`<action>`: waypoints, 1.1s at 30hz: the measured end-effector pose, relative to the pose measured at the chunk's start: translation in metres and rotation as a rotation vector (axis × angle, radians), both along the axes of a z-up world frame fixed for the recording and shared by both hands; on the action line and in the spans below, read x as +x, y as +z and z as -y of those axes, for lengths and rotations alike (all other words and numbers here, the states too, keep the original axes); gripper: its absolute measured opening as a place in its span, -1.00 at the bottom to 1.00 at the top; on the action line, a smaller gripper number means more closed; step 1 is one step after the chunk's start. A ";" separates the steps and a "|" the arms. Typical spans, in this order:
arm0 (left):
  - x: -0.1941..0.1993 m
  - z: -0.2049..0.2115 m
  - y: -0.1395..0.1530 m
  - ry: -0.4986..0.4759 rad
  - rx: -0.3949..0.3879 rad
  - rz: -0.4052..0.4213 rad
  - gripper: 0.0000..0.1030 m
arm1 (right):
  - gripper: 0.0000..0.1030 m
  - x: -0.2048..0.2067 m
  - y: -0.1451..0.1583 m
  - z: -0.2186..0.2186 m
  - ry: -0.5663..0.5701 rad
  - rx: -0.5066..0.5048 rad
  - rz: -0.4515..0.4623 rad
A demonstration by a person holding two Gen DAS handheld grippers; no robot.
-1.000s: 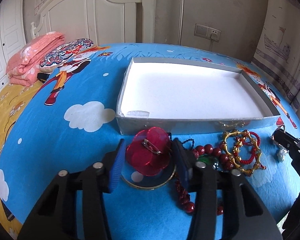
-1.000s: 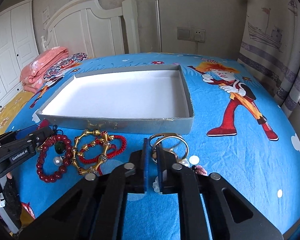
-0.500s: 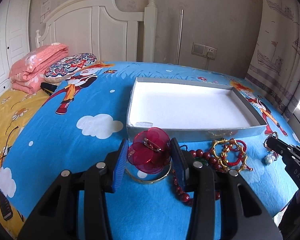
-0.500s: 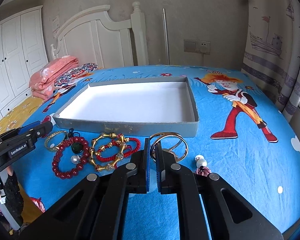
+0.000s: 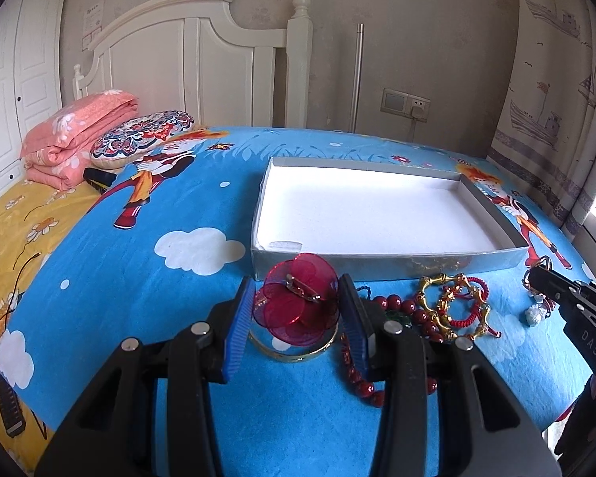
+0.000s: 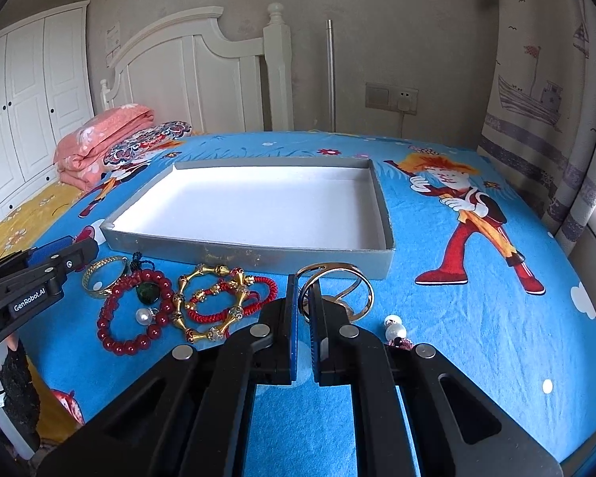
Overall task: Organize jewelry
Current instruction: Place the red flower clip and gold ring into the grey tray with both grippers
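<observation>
The jewelry is nearly all on the blue bedspread [image 6: 476,318], in front of the tray [image 6: 242,256], whose white floor holds nothing yet. Compared with a second ago, both views show the tray's near wall lower and farther off, so both hands have risen a little with their loads. The left tongs [image 5: 296,310] are clamped on the red flower brooch [image 5: 298,302], now clear of the gold bangle [image 5: 294,351] under it. The right tongs [image 6: 305,318] are pressed together on the silver ring bangle [image 6: 337,282]. Left lying are the red bead bracelet [image 6: 133,318], the gold-and-red bracelets [image 6: 218,302] and the pearls [image 6: 393,328]. By my reading, two pieces are ready to go over the wall.
</observation>
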State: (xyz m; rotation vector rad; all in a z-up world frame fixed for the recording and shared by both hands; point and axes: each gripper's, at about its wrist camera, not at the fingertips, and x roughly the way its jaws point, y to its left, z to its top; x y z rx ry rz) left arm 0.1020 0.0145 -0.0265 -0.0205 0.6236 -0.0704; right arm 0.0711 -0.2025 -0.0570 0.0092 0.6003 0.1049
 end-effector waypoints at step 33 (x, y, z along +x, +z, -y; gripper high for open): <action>0.159 0.040 0.008 0.053 0.129 -0.061 -0.17 | -0.84 0.156 0.015 -0.027 -0.049 -0.091 -0.011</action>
